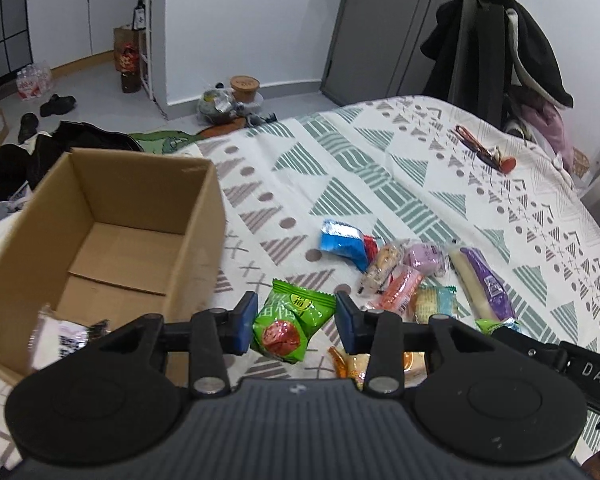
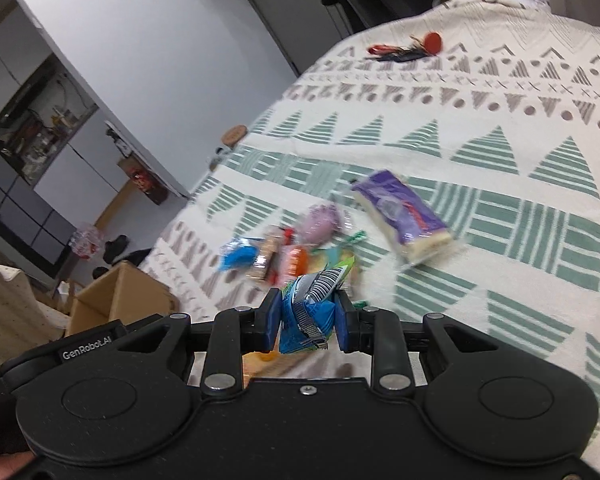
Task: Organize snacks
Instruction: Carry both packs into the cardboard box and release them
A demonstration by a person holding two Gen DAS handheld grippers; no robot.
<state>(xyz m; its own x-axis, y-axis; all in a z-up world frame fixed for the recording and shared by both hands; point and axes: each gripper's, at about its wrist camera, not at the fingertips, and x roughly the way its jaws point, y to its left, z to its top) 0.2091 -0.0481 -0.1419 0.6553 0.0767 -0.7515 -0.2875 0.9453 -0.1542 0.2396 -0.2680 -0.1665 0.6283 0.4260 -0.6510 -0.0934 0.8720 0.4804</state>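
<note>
Two handheld grippers work over a bed covered by a white bedspread (image 1: 379,168) printed with green and grey triangles; the open brown cardboard box (image 1: 112,216) sits on it as the landmark. Just right of the box, the left gripper (image 1: 296,322) has its blue-padded jaws spread wide on either side of a green snack packet with a red picture (image 1: 290,326); whether the pads touch the packet cannot be told. A white wrapped snack (image 1: 56,340) lies at the box's near corner. Further right of the box sits a loose cluster: a blue foil packet (image 1: 341,242), a pink-orange wrapped bar (image 1: 397,290), a pale purple round sweet (image 1: 423,258) and a long purple-and-white wrapped bar (image 1: 481,282). In the right wrist view, the right gripper (image 2: 305,326) has its jaws closed on a crumpled blue-and-green packet with a barcode (image 2: 309,312), held above the bedspread; the box (image 2: 116,300) shows to its left. A red-and-black bunch of small items (image 1: 485,150) lies well beyond the cluster, far from the box.
</note>
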